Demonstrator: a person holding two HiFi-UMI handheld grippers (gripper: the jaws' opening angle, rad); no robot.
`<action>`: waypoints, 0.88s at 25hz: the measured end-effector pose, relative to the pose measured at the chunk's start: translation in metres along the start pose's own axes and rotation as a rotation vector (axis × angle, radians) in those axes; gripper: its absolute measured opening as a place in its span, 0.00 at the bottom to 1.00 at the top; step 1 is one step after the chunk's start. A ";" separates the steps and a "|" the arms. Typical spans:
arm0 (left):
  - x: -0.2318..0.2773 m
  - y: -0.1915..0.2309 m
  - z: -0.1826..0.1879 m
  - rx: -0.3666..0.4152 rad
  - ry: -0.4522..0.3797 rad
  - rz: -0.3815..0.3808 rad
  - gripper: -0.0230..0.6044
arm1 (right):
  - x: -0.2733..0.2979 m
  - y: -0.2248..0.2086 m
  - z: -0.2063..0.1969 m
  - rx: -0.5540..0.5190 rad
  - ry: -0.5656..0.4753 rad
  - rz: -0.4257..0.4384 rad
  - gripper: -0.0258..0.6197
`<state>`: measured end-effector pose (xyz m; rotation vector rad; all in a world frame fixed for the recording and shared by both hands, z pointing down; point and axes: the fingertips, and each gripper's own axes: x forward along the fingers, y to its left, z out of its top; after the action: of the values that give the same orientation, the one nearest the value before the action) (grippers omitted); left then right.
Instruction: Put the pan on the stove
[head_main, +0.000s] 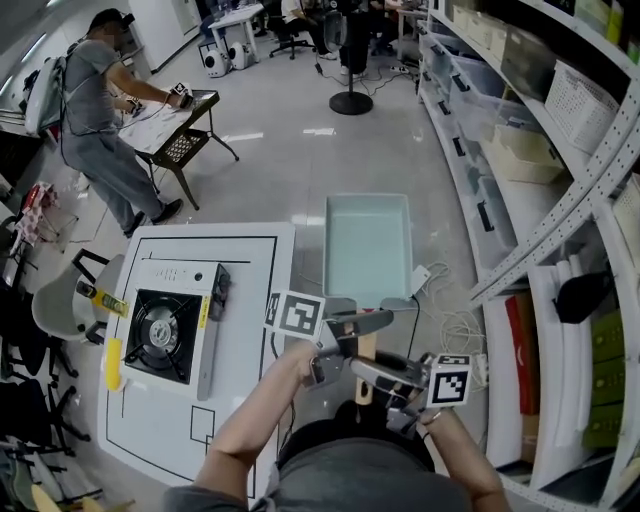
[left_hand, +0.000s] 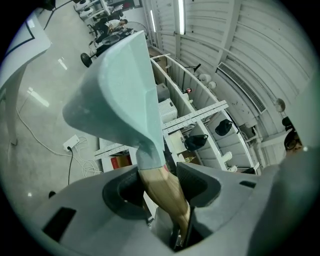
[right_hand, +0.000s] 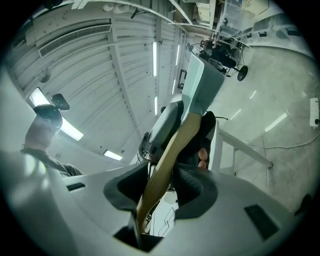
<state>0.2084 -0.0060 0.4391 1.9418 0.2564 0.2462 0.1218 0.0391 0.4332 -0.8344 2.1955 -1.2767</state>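
Left gripper (left_hand: 161, 187) and right gripper (right_hand: 162, 192) are both clamped on the pan's wooden handle (head_main: 366, 352), jaws fairly wide around it. Pale green square pan (head_main: 367, 245) is held over the floor beside the white table (head_main: 250, 262), apart from the stove (head_main: 160, 335).

A person (head_main: 95, 110) bends over a dark folding table (head_main: 185, 148) (far left), shelving (head_main: 590, 165) lining the right.
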 end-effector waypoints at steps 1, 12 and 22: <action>0.003 0.000 0.005 -0.004 -0.010 -0.007 0.32 | -0.001 -0.002 0.005 -0.001 0.008 0.002 0.28; -0.002 0.017 0.064 0.015 -0.217 0.070 0.32 | 0.012 -0.021 0.048 -0.002 0.219 0.099 0.28; -0.088 0.026 0.099 -0.008 -0.606 0.227 0.32 | 0.063 -0.015 0.049 0.042 0.541 0.296 0.27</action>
<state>0.1551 -0.1285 0.4221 1.9421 -0.3630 -0.1992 0.1137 -0.0406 0.4185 -0.1333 2.5610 -1.5120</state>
